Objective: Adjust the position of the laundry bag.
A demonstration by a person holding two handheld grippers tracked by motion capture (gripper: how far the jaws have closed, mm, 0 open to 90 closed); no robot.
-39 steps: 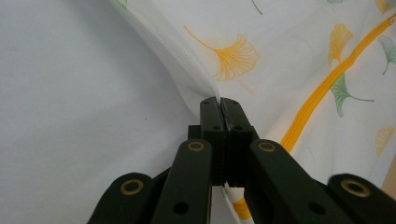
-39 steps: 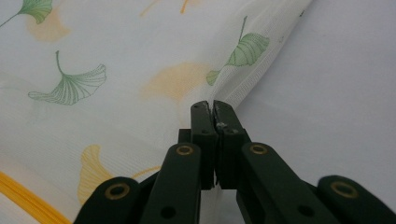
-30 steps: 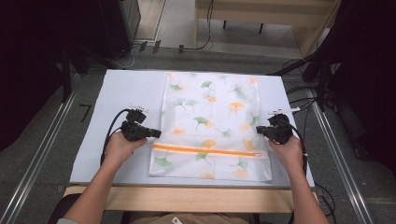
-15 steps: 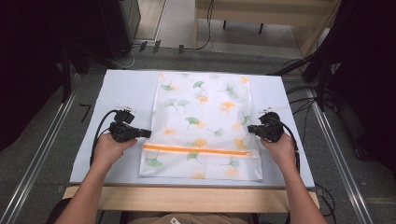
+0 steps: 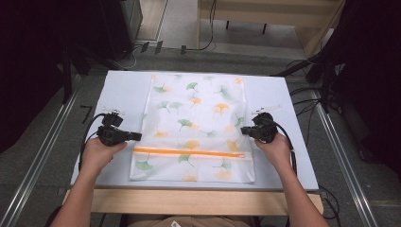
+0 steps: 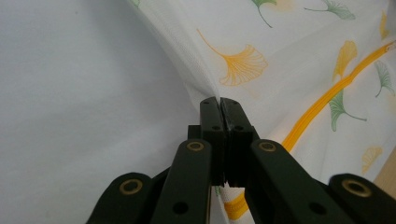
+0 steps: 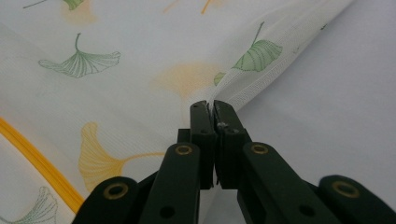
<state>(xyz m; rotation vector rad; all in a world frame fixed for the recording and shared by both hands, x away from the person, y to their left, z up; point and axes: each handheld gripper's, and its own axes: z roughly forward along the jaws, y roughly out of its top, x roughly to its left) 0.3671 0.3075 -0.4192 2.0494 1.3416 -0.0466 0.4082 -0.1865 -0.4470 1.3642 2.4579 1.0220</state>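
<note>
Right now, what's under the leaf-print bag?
The bag lies flat on the pale blue table, which shows all round it. Both grippers, left and right, pinch its side edges. Whatever lies beneath or inside is covered.

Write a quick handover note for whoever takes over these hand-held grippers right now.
Left hand-held gripper: shut on the left edge of the mesh bag.
Right hand-held gripper: shut on the bag's right edge.
The bag, printed with ginkgo leaves, lies flat on the blue-grey table, its orange zipper near the person's side and zipped shut.
Done: both side edges pinched, just above the zipper line.
Left: probably fold or reposition the bag; keep both grips even so the fabric does not skew.
</note>
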